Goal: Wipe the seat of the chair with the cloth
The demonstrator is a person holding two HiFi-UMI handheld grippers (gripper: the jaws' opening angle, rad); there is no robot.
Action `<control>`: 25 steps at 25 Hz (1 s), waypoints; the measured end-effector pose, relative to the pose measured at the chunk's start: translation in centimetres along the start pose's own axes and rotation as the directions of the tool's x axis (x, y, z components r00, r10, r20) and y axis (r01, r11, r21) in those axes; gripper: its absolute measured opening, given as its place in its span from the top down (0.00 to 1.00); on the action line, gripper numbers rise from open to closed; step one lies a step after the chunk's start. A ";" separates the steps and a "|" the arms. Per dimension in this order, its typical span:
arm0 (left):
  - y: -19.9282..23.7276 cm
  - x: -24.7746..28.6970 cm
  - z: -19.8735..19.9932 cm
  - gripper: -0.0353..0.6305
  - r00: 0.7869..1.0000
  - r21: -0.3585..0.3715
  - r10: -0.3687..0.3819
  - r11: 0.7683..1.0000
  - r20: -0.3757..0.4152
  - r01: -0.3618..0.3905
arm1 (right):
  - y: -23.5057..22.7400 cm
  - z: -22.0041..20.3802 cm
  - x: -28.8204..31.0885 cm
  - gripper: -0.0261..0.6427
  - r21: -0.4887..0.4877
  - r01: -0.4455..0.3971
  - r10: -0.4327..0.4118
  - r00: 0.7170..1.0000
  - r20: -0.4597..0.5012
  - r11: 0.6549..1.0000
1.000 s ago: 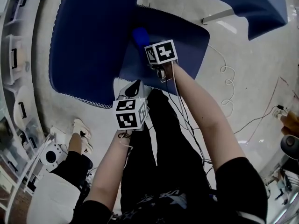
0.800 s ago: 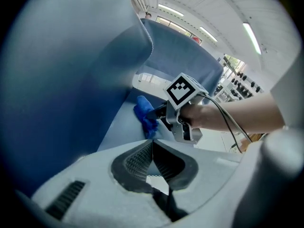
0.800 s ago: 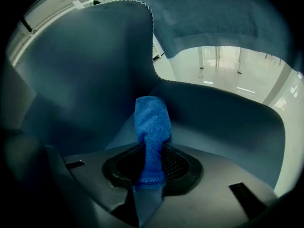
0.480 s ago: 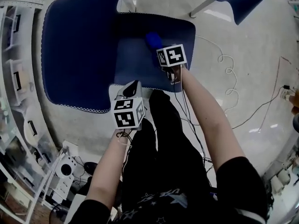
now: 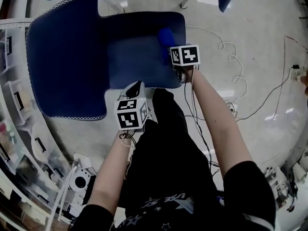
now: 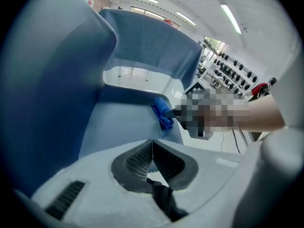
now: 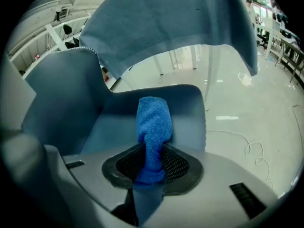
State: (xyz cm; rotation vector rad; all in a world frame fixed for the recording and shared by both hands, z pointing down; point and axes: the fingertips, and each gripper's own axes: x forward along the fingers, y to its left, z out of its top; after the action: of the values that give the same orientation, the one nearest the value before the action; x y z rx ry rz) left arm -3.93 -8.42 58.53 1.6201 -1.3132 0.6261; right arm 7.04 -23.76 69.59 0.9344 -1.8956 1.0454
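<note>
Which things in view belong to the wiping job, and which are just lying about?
Job:
- bright blue terry cloth, clamped in the right gripper
- dark blue padded chair seat

Lying about:
- white cables on the floor
- white shelving
- left gripper, shut and empty

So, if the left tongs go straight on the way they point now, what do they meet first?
Most likely the chair seat, close to its front edge, though depth is hard to judge here.
</note>
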 end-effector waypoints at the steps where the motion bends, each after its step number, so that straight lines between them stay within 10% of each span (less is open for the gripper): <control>1: -0.3 0.2 0.0 0.91 1.000 0.004 -0.006 1.000 -0.004 0.006 | -0.7 -0.2 -0.4 0.80 0.017 0.010 -0.010 1.000 0.007 1.000; 25: 0.9 -2.5 -2.9 0.91 0.999 0.012 -0.039 0.999 0.025 0.039 | -4.5 -5.8 -5.5 0.81 0.203 0.193 -0.203 0.978 0.034 0.960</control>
State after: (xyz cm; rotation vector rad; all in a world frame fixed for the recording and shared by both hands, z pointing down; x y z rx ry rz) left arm -5.02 -4.68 58.01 1.6641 -1.2948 0.5927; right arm 14.81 -19.13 68.45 1.2515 -1.7205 1.1111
